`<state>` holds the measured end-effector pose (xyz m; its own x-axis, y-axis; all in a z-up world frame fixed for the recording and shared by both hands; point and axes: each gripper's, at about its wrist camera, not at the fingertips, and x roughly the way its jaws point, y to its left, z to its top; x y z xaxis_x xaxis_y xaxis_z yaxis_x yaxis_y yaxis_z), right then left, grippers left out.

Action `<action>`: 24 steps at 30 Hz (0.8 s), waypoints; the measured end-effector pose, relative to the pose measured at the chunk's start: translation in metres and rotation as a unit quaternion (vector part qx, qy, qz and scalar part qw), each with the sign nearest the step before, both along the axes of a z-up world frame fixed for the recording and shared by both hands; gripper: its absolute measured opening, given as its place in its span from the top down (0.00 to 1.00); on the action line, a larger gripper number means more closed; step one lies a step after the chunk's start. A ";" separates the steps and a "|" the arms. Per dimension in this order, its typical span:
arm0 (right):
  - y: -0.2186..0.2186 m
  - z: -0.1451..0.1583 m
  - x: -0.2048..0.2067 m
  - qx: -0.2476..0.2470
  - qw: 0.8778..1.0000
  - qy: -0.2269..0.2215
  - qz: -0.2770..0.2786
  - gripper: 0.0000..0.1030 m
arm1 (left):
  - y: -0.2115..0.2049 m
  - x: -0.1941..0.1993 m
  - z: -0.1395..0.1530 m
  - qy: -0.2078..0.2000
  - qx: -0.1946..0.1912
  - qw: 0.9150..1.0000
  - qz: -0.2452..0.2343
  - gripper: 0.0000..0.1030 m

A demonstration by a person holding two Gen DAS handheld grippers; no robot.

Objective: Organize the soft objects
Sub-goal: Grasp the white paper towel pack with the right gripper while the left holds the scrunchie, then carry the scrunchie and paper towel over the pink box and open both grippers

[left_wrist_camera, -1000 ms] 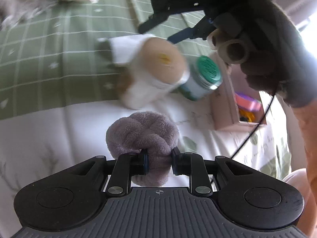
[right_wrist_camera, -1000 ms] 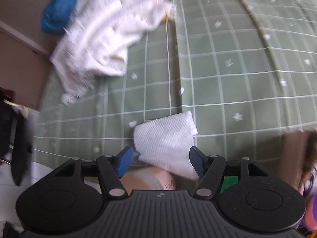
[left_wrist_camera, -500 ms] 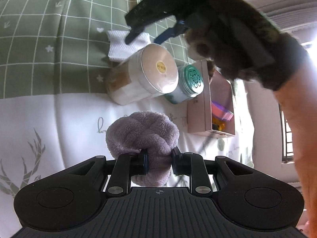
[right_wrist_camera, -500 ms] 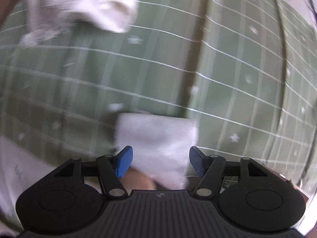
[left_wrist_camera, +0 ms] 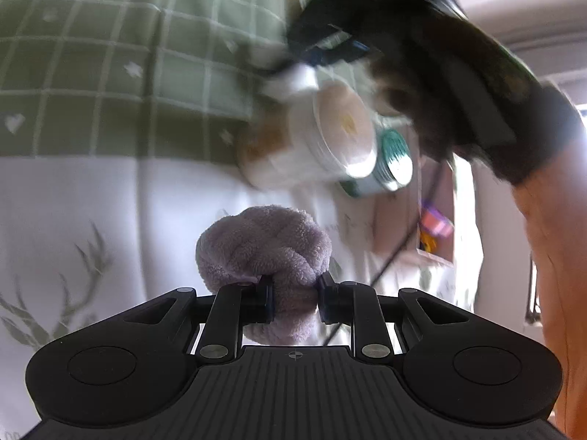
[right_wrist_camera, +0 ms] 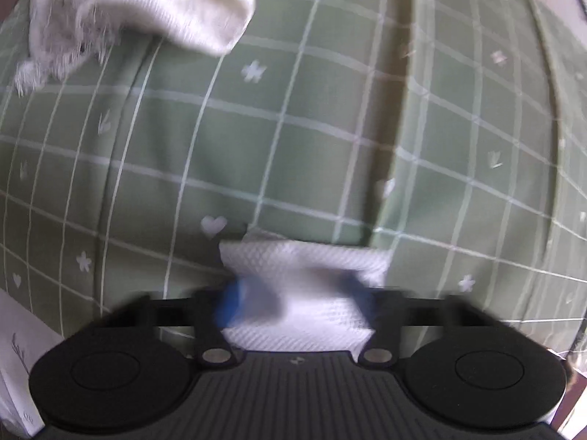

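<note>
My left gripper [left_wrist_camera: 293, 300] is shut on a purple knotted plush ball [left_wrist_camera: 262, 242] and holds it above the white deer-print sheet. A folded white paper towel [right_wrist_camera: 304, 267] lies on the green checked cover. My right gripper [right_wrist_camera: 293, 300] has its blue-padded jaws spread on either side of the towel; they are motion-blurred. In the left wrist view the right gripper [left_wrist_camera: 330, 47] hovers over the towel [left_wrist_camera: 293, 80], behind the jars.
A cream-lidded jar [left_wrist_camera: 315, 143] and a green-lidded jar [left_wrist_camera: 389, 165] lie on their sides beside a wooden box [left_wrist_camera: 433, 227] holding colourful items. A crumpled white fringed cloth [right_wrist_camera: 128, 11] lies at the far end of the green cover [right_wrist_camera: 293, 128].
My right gripper has moved down and forward so its jaws now flank the paper towel. My left gripper still holds the plush ball; its view shifted a little.
</note>
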<state>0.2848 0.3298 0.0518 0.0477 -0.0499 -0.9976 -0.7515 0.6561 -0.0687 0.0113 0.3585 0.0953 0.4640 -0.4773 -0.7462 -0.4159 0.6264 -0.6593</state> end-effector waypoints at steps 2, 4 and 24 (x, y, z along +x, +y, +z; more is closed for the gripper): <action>-0.009 0.017 0.008 0.014 1.000 -0.009 -0.021 0.92 | 0.010 0.000 0.005 -0.009 0.029 0.999 0.013 0.76; -0.018 0.043 0.010 0.037 0.999 -0.027 -0.022 0.92 | 0.021 0.000 0.012 -0.016 0.065 0.997 0.027 0.76; -0.336 0.286 0.004 0.313 0.924 -0.187 -0.114 0.92 | -0.180 0.200 0.135 -0.245 0.157 0.938 -0.191 0.65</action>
